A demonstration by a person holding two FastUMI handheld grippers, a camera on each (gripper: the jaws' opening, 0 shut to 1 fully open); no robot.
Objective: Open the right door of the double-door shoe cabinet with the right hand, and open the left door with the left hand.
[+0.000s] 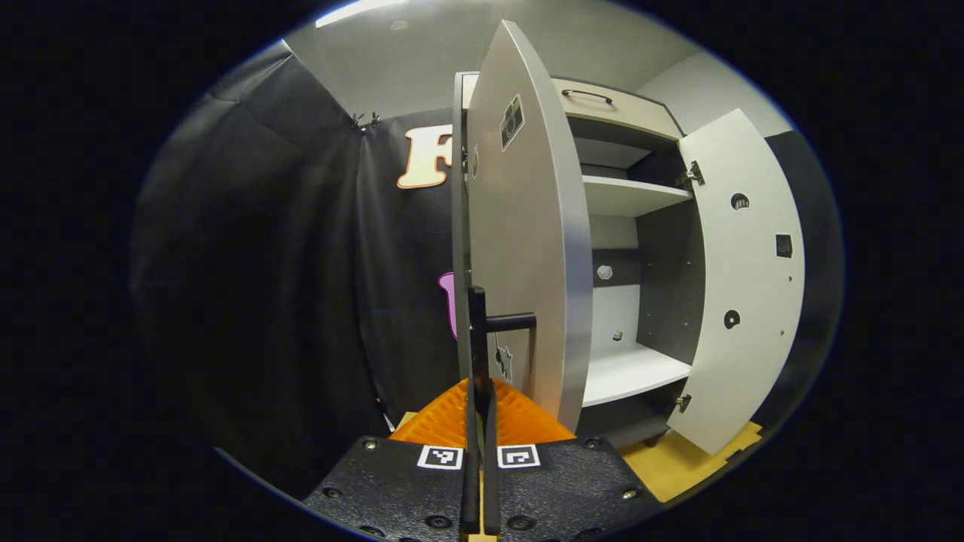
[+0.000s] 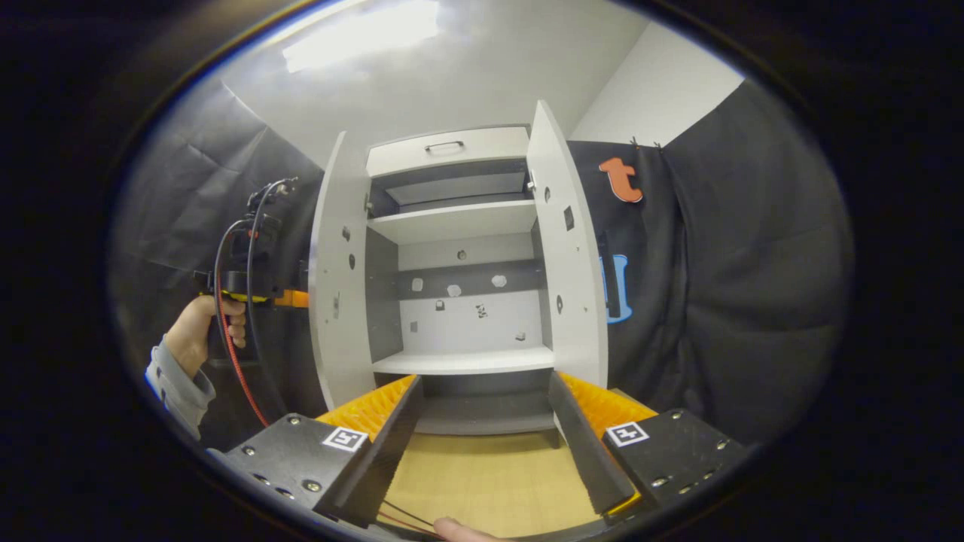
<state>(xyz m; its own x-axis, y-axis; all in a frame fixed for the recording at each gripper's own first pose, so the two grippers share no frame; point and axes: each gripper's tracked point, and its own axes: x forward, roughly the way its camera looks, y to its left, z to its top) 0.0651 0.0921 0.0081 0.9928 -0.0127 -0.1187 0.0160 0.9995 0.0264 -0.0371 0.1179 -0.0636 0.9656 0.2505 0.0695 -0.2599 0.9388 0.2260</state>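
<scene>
Tan wooden floor carries the shoe cabinet, which stands directly on it. Inside, white lower shelf and upper shelf, both bare.

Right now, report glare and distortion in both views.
Left gripper view: fisheye bows the left door and right door; a ceiling light glares at the top. Right gripper view: a ceiling light blows out; the cabinet interior stays readable.
</scene>
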